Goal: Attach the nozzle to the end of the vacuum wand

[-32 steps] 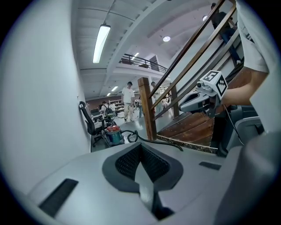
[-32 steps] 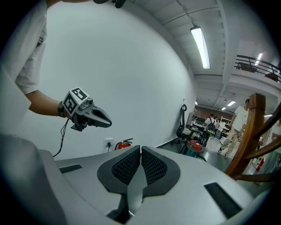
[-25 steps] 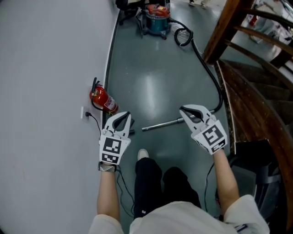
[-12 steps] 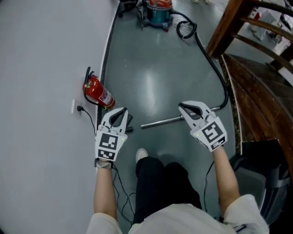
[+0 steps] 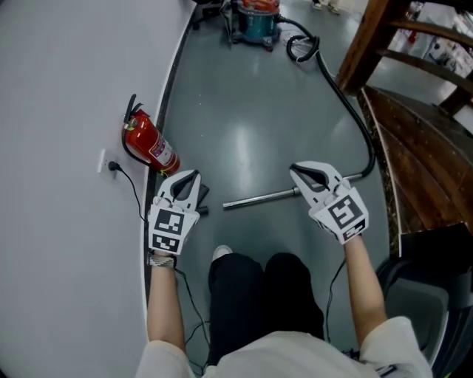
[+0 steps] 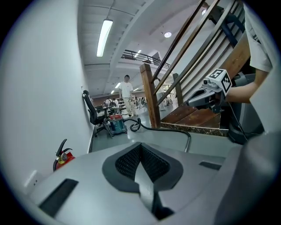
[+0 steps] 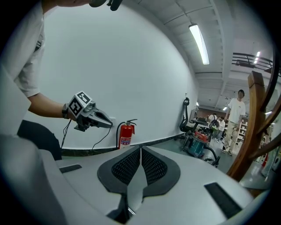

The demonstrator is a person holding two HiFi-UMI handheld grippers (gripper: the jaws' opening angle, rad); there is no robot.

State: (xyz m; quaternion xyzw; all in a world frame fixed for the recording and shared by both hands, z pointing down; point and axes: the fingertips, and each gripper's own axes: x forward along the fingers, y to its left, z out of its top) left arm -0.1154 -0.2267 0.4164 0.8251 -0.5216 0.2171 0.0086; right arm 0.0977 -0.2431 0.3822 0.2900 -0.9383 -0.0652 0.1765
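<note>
A thin metal vacuum wand (image 5: 260, 198) lies on the grey-green floor between my two grippers, and its black hose (image 5: 347, 103) runs from its right end up to the teal vacuum (image 5: 256, 18). A dark piece (image 5: 201, 194), perhaps the nozzle, lies on the floor at the left gripper's tip, mostly hidden. My left gripper (image 5: 185, 179) hangs shut and empty beside the wand's left end. My right gripper (image 5: 297, 172) is shut and empty above the wand's right end. The meshed pads (image 6: 151, 163) press together in the left gripper view, and the pads (image 7: 153, 166) do the same in the right gripper view.
A red fire extinguisher (image 5: 148, 144) stands against the white wall, beside a socket with a black cord (image 5: 107, 164). A wooden staircase (image 5: 414, 140) rises on the right and a black chair (image 5: 432, 295) sits at lower right. A white shoe (image 5: 221, 253) and dark trousers show below. A person (image 6: 127, 91) stands far off.
Both grippers have sunk toward the floor with jaws still shut. The view has shifted, so the extinguisher and wand sit a little higher and further left in the picture.
</note>
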